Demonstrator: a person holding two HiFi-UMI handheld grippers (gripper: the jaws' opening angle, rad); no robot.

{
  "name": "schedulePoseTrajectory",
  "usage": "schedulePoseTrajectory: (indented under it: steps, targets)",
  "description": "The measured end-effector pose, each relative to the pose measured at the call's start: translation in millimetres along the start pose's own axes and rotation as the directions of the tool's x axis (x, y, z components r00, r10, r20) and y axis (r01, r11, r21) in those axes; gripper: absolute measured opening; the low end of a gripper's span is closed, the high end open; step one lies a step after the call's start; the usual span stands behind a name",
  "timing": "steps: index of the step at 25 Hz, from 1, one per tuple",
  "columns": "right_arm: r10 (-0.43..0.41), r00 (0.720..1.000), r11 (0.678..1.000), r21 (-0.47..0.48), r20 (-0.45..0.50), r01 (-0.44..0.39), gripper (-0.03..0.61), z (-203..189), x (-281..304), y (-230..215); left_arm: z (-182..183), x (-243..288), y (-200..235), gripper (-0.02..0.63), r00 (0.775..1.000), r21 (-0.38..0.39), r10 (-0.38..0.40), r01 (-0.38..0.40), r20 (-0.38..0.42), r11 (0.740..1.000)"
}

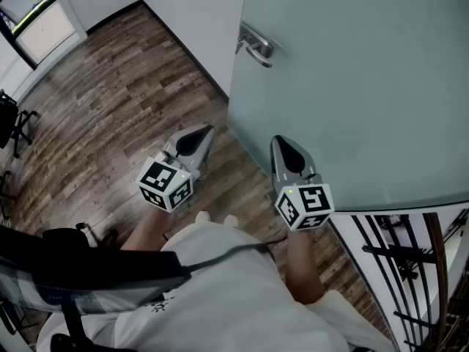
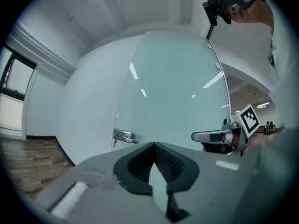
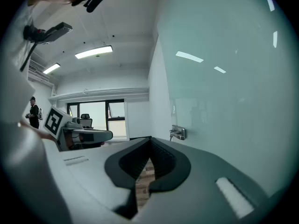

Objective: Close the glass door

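Glass door looks unclosed — left hand-held gripper and right hand-held gripper both pressed together, empty — the push remains

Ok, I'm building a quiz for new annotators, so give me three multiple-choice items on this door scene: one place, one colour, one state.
1. The handle sits on the door:
A. at its edge
B. at its middle
C. at its top

2. The floor is:
A. grey carpet
B. brown wood planks
C. white tile

3. The right gripper has its jaws:
A. wide open
B. shut on the handle
C. shut, empty

Key:
1 A, the lever is beside the pane's edge.
2 B, plank grain shows.
3 C, the tips meet with nothing between.
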State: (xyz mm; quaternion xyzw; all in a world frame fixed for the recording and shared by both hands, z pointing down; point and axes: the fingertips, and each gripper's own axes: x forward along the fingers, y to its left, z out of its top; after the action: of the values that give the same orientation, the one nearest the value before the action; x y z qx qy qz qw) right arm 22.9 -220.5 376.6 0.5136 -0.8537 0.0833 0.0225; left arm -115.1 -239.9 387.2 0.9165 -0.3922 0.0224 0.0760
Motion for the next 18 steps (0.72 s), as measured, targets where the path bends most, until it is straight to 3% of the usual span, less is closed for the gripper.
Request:
schedulePoseTrajectory:
  steps: [18]
  targets:
    - [-0.002, 1.000, 1.000, 0.030, 0.007, 0.002, 0.009, -5.0, -14.6, -18.5, -5.8, 9.0, -19.3, 0.006, 1.000, 0.004, -0.025, 0.025, -0.012, 1.000]
